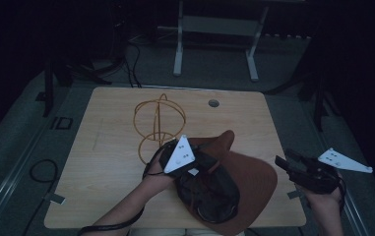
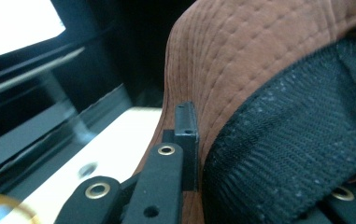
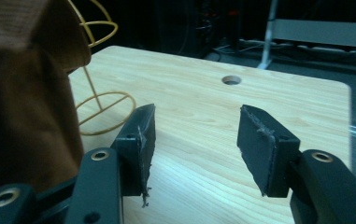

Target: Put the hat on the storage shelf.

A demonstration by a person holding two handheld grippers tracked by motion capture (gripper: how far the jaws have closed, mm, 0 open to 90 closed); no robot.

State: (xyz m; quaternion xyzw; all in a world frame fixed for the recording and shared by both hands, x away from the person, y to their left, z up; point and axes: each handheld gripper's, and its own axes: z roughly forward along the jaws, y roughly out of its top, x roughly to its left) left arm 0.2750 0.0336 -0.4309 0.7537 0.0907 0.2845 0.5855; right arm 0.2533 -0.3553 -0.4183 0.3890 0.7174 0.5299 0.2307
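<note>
My hat (image 1: 246, 182) is brown with black inside. My left gripper (image 1: 195, 164) pinches its brim; my right gripper (image 3: 194, 140) gapes, empty.

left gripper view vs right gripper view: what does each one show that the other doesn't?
Left gripper view: the left gripper shut on the brown hat brim, beside its black mesh lining, and a bright screen.
Right gripper view: the right gripper open with nothing between the jaws, and a floor frame.
Both: hat, wooden table, gold wire stand, table's round hole.
</note>
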